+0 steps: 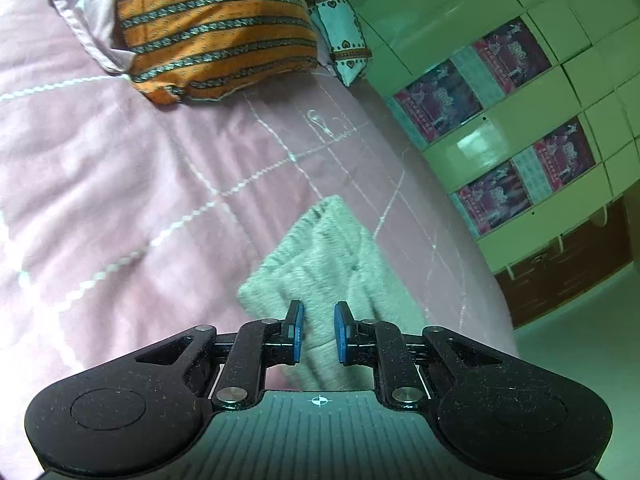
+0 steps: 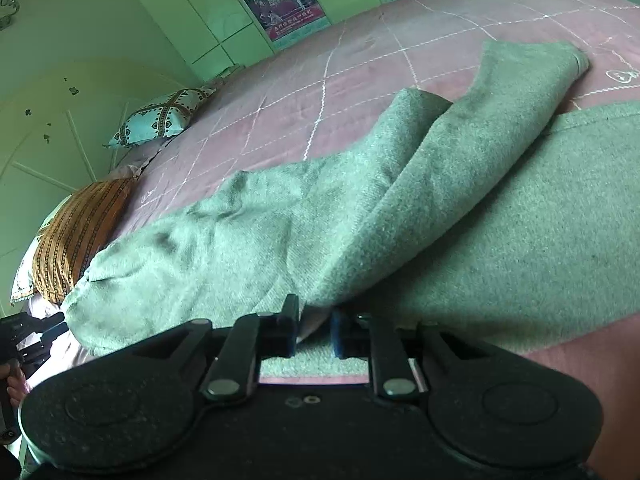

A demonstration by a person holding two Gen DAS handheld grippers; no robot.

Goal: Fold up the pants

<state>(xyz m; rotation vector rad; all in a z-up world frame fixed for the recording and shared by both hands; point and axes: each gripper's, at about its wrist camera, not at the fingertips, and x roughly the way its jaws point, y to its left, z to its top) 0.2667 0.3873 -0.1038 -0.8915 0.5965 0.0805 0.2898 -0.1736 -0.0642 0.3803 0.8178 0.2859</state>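
Pink quilted bedspread (image 1: 120, 200), orange striped pillow (image 1: 212, 28), pale heart-print pillow (image 1: 340, 40), green cabinets with posters (image 1: 500, 80)

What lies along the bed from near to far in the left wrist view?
Left hand-held gripper → grey-green pants → pink quilted bedspread → orange striped pillow.

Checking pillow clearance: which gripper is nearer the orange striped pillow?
Left, probably. The left gripper faces the orange striped pillow across bare bedspread; the right gripper sits behind the pants.
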